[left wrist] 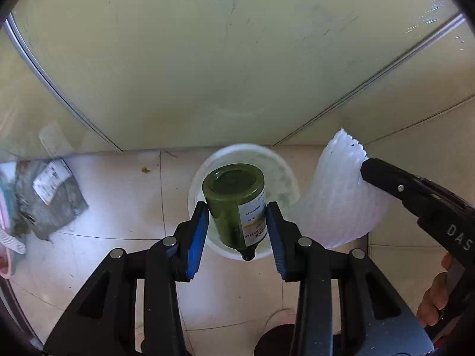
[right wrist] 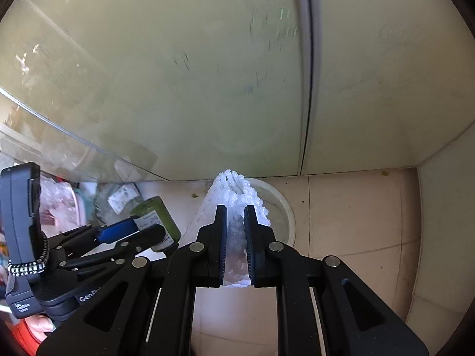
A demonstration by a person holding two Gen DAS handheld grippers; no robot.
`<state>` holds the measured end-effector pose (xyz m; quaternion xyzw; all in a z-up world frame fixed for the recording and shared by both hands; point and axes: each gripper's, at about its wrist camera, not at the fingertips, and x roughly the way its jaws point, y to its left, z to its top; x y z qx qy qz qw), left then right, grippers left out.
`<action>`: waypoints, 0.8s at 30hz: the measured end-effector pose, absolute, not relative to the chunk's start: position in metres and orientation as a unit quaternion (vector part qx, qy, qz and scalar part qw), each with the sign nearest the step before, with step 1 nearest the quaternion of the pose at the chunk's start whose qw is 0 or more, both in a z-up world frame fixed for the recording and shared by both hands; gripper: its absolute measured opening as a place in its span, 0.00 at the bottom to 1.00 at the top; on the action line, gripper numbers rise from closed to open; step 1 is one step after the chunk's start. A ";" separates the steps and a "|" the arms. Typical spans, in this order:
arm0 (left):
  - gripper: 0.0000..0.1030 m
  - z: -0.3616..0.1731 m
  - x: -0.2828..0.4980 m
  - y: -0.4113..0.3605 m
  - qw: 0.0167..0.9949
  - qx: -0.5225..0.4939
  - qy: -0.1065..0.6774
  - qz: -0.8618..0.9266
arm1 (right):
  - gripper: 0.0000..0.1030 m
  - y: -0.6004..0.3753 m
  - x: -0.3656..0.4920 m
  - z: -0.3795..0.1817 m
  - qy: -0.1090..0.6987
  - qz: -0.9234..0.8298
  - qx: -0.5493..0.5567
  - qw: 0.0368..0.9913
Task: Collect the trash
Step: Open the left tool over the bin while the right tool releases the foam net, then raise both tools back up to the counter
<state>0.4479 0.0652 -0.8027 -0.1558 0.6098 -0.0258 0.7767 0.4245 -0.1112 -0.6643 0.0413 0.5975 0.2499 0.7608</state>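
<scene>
Bottle pinched in left hand-held gripper | foam sheet pinched in right hand-held gripper

Beige tiled floor, scuffed pale wall.

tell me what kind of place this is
Probably a floor corner indoors beside a glass panel: beige floor tiles, a white bucket by the wall, and a pile of wrappers to one side.
</scene>
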 end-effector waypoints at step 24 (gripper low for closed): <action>0.40 -0.638 0.423 0.082 0.780 -0.137 0.611 0.003 | 0.35 -0.148 0.422 -0.527 0.622 0.211 0.012 0.754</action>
